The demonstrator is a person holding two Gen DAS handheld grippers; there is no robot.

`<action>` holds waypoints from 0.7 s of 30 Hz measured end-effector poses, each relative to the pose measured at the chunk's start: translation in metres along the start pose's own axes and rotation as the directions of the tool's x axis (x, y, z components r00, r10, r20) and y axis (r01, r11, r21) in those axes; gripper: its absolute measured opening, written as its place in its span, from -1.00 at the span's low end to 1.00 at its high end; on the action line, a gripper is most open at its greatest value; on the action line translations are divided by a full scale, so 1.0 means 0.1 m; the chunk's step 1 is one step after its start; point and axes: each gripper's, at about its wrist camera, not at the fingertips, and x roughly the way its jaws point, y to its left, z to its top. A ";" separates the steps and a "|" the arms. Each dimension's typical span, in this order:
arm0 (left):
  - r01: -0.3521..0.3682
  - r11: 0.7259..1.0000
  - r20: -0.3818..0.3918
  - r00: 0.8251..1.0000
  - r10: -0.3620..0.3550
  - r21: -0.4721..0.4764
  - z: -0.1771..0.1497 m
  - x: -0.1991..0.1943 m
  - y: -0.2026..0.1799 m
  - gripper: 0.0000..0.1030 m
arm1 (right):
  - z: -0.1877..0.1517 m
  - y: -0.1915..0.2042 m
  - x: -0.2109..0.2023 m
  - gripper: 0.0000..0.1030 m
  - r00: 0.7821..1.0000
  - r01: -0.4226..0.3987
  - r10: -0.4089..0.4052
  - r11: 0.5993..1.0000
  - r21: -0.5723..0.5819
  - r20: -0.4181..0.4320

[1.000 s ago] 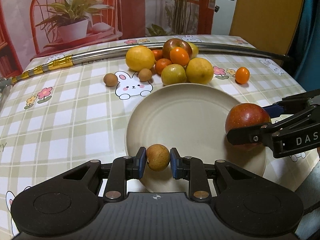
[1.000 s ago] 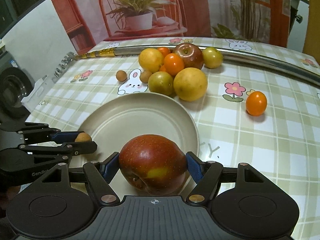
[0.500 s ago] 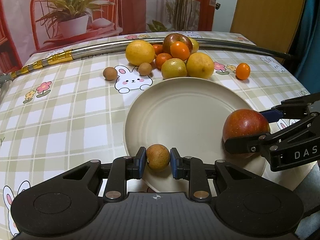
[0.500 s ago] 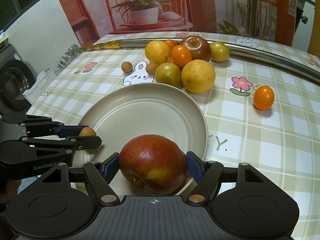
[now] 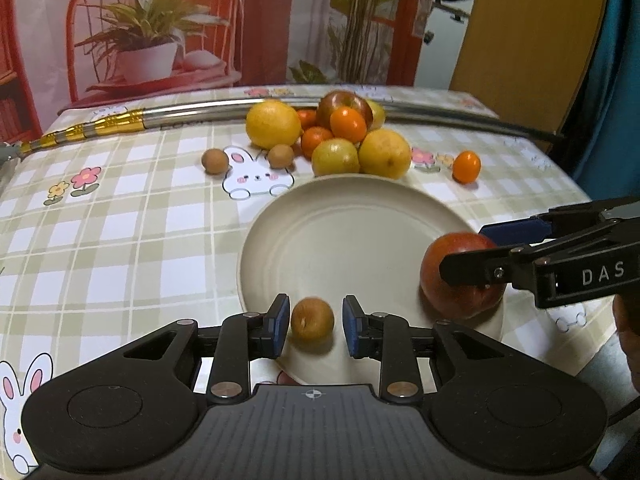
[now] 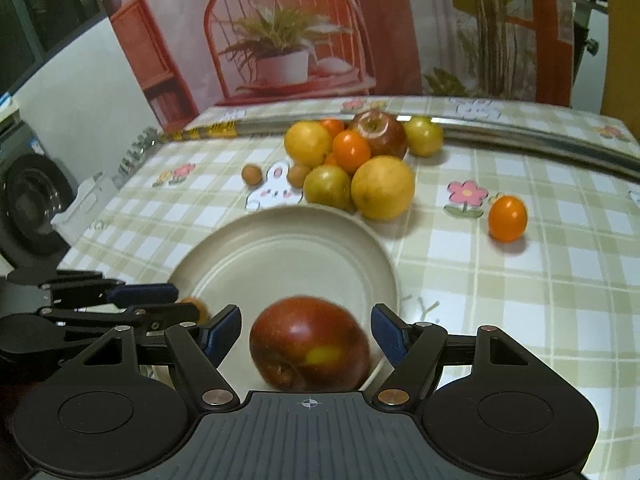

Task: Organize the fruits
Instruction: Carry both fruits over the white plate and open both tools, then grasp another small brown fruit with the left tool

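At 6 o'clock on the plate [image 5: 352, 216], left gripper [image 5: 313, 326] stands open, small brown fruit [image 5: 312, 319] loose between its pads; at 4 o'clock, right gripper [image 6: 306, 334] gapes around the apple [image 6: 310, 344]. Advice: withdraw both straight back, avoid nudging fruit

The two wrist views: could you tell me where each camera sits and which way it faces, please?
Left wrist view: on the left gripper, facing across the plate; its open fingers flank a small brown fruit.
Right wrist view: on the right gripper, facing the fruit pile; open fingers flank the red apple.
Both show the plate, the pile and the other gripper.
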 end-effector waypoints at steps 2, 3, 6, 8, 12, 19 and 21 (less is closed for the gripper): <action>-0.003 1.000 0.021 1.000 0.004 -0.016 0.00 -0.04 0.02 -0.39 | 0.03 -0.04 -0.05 0.32 1.000 0.005 -0.005 1.000 0.011 0.027; -0.007 1.000 0.031 0.999 0.008 -0.026 0.01 -0.06 0.03 -0.33 | 0.03 -0.05 -0.07 0.32 0.999 0.008 -0.009 1.000 0.017 0.037; -0.023 0.998 0.061 0.998 0.026 -0.059 0.03 -0.11 0.09 -0.23 | 0.07 -0.12 -0.13 0.31 0.997 0.025 -0.028 0.999 0.037 0.068; -0.036 0.996 0.073 0.996 0.041 -0.079 0.04 -0.13 0.14 -0.23 | 0.08 -0.17 -0.16 0.31 0.995 0.038 -0.042 0.998 0.051 0.086; -0.077 0.990 0.088 0.992 0.087 -0.120 0.11 -0.17 0.28 -0.23 | 0.12 -0.28 -0.24 0.31 0.990 0.062 -0.070 0.996 0.071 0.119; -0.128 0.977 0.114 0.982 0.149 -0.173 0.34 -0.31 0.58 -0.23 | 0.28 -0.53 -0.38 0.30 0.975 0.125 -0.140 0.987 0.098 0.171; -0.144 0.974 0.122 0.979 0.166 -0.173 0.44 -0.34 0.65 -0.23 | 0.31 -0.58 -0.40 0.30 0.971 0.139 -0.155 0.985 0.102 0.182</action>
